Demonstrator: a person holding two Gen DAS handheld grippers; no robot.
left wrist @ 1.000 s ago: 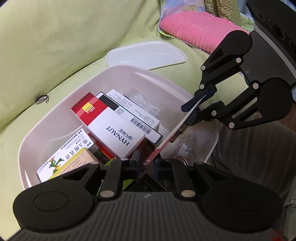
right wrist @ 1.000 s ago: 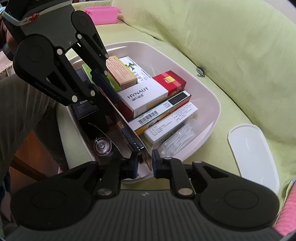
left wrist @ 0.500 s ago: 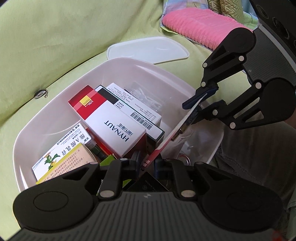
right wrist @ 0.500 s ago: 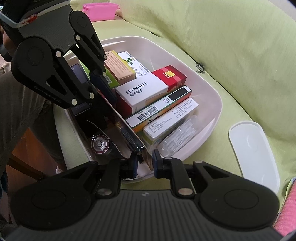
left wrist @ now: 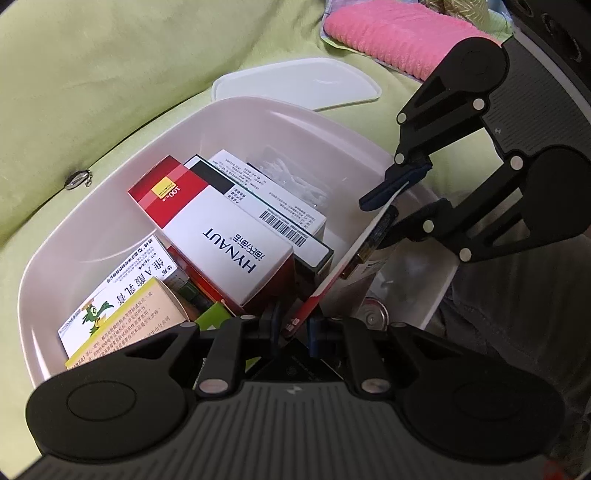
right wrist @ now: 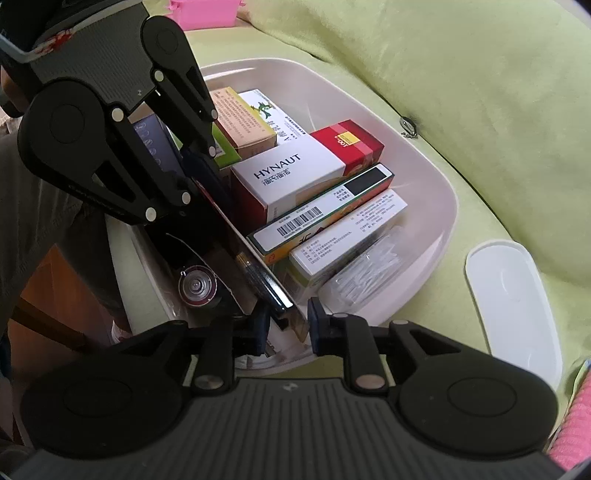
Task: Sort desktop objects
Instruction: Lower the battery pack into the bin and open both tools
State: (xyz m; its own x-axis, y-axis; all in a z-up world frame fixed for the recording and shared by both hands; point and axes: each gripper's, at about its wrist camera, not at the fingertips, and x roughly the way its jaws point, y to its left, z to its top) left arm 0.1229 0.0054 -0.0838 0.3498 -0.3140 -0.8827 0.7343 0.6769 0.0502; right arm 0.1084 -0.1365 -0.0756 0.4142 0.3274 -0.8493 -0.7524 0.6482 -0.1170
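Currently both grippers sit at the near edge of the white tub [left wrist: 110, 206], which rests on a green sofa cover [left wrist: 110, 74]. Left gripper [left wrist: 293, 326] is clamped on the lower end of a flat battery card pack [left wrist: 334, 280], which stands on edge, tilted, against the stacked boxes. Right gripper [right wrist: 284, 325] sits at the card's other end; in the right wrist view its jaws stand partly apart around the card edge, contact unclear. Tub contents: HYNAUT box [right wrist: 291, 173] on top, long barcode box [right wrist: 321, 218] beside it, white leaflet box [right wrist: 347, 229], bag of cotton swabs [right wrist: 373, 273], frog-logo box [left wrist: 118, 284]. Loose battery [right wrist: 197, 286] lies in the gap on the card's other side. Tub lid [right wrist: 513, 310] lies on the sofa just beside the tub. Pink towel [left wrist: 399, 33] sits further back.
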